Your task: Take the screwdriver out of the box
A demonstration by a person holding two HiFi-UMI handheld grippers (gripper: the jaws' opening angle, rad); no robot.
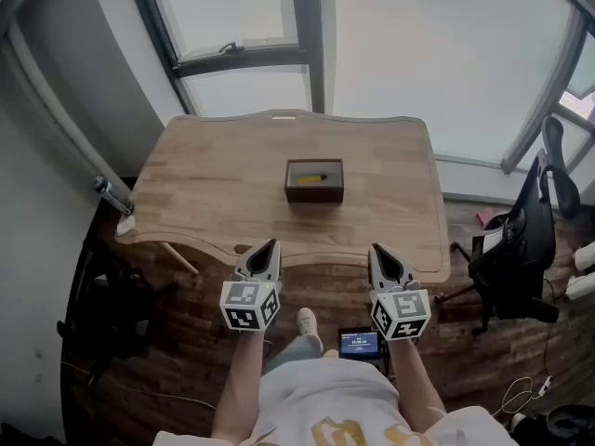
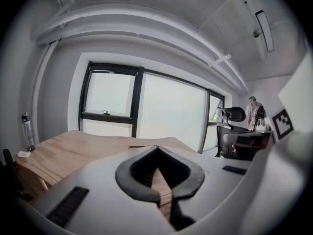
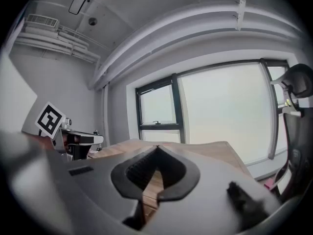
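Note:
A small dark brown box (image 1: 314, 181) stands open-topped in the middle of the wooden table (image 1: 204, 193). Inside it lies a screwdriver (image 1: 310, 178) with a yellow handle. My left gripper (image 1: 271, 244) hangs at the table's near edge, left of the box, jaws shut with nothing between them. My right gripper (image 1: 376, 248) hangs level with it to the right, also shut and empty. In the left gripper view the left gripper (image 2: 157, 148) shows tips touching over the tabletop (image 2: 63, 151). In the right gripper view the right gripper (image 3: 157, 147) looks the same.
A black office chair (image 1: 521, 240) stands right of the table, with cables on the floor beyond it. A bottle (image 2: 27, 131) sits at the table's left end. Windows (image 1: 390, 45) run behind the table. A small screen (image 1: 359, 344) lies on the floor by my feet.

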